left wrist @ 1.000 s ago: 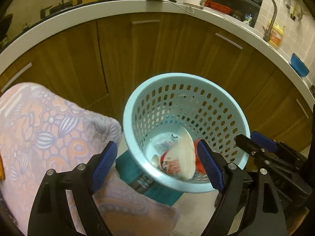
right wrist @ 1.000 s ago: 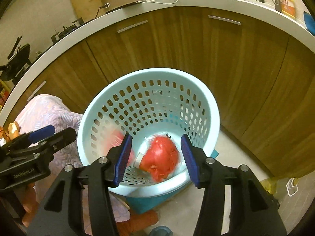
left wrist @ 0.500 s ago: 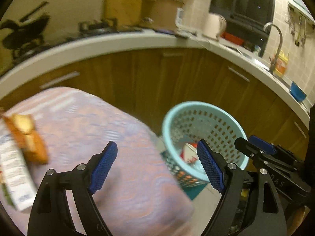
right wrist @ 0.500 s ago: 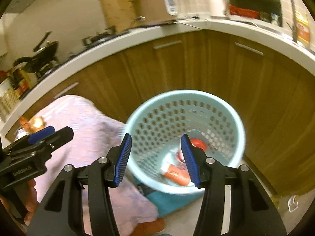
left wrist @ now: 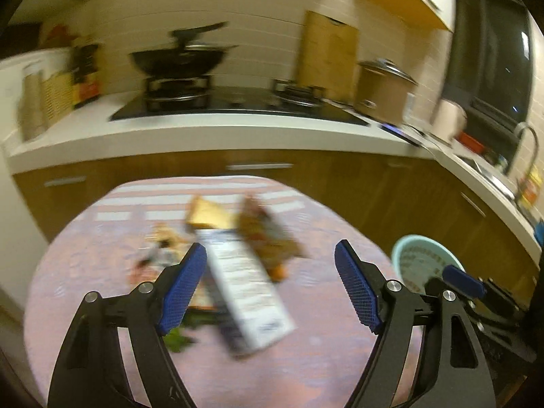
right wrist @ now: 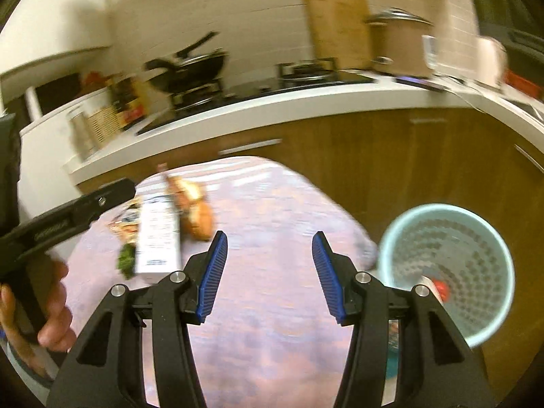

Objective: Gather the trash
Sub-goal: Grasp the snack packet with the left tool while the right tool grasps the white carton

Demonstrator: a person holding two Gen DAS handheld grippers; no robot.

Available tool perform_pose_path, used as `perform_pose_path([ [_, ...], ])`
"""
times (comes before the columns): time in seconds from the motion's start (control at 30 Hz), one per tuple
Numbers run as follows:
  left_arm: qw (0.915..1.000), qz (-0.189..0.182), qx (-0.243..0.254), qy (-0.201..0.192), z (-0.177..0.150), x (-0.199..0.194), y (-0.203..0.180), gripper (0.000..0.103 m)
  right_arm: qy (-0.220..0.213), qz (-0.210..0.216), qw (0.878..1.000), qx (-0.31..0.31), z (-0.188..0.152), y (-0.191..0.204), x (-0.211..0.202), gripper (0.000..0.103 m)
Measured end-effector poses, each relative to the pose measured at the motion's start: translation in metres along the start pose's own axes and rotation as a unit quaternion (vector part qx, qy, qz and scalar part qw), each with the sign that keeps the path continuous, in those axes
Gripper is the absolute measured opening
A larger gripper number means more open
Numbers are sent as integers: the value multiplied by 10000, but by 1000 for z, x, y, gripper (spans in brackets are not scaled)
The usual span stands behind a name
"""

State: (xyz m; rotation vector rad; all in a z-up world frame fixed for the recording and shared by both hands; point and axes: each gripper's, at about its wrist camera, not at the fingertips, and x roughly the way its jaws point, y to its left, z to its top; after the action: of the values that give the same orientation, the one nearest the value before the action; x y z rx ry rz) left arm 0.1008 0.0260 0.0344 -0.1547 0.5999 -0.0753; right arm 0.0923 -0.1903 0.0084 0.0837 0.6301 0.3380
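Observation:
A white carton lies on the round table with the pink patterned cloth, among brown wrappers and a green scrap. My left gripper is open and empty, just above the carton. The carton also shows in the right wrist view with an orange-brown wrapper beside it. My right gripper is open and empty over the cloth, right of the trash. The light blue perforated basket stands on the floor to the right with red and white trash inside. The frames are blurred.
Brown cabinets under a white counter run behind the table. On the counter are a wok on a hob, a cutting board and a cooker. The basket also shows at the left view's right edge.
Both grippers have swung up and left, away from the basket, to face the table. The carton and wrappers have come into view. Both jaws stay open.

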Motion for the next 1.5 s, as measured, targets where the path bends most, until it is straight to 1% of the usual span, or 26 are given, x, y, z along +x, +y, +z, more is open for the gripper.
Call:
perform_pose_path([
  [0.1,9993,172,-332,32,2,-2,38,75,89,190,9995,-246,-2,31,12,48],
  [0.2,9981,310,-534,87,3,0,68,75,203,329,9984,-424,-4,56,25,48],
  [0.27,9977,313,-591,142,4,4,82,75,314,421,9974,-492,-5,71,36,48],
  [0.37,9970,277,-649,316,3,16,104,75,389,493,9966,-524,-7,82,51,48],
  [0.43,9964,259,-676,434,2,26,111,75,482,544,9960,-512,-7,86,63,48],
  [0.6,9951,76,-680,716,-3,53,124,75,762,616,9942,-441,-14,93,87,49],
  [0.67,9942,28,-678,830,-5,64,126,75,835,630,9936,-425,-16,95,95,57],
  [0.7,9938,-18,-675,879,-6,70,127,75,857,626,9935,-420,-17,95,98,57],
  [0.83,9920,-235,-742,995,-8,80,129,68,973,619,9924,-430,-19,97,109,58],
  [0.97,9913,-321,-699,1066,-10,86,127,61,1047,656,9916,-385,-19,100,116,58],
  [1.07,9903,-375,-730,1121,-12,89,127,52,1066,675,9911,-431,-19,104,116,58],
  [1.1,9898,-406,-748,1140,-13,89,127,47,1074,718,9906,-442,-19,105,115,58],
  [1.13,9897,-409,-751,1145,-13,89,128,43,1083,753,9902,-455,-19,106,114,58],
  [1.17,9900,-394,-739,1135,-14,89,128,42,1086,785,9898,-479,-19,109,112,60],
  [1.23,9900,-419,-736,1126,-13,88,128,39,1076,782,9896,-543,-20,113,111,65],
  [1.27,9900,-434,-746,1118,-13,87,128,37,1079,746,9896,-594,-21,115,111,66],
  [1.3,9901,-448,-749,1102,-13,86,129,32,1100,738,9893,-612,-22,116,113,66],
  [1.37,9902,-473,-740,1091,-13,84,128,31,1109,645,9897,-637,-22,118,117,67],
  [1.43,9901,-518,-743,1068,-12,80,127,26,1115,621,9899,-625,-21,118,121,67],
  [1.5,9898,-593,-752,1052,-12,76,126,24,1123,601,9902,-574,-19,116,123,67],
])
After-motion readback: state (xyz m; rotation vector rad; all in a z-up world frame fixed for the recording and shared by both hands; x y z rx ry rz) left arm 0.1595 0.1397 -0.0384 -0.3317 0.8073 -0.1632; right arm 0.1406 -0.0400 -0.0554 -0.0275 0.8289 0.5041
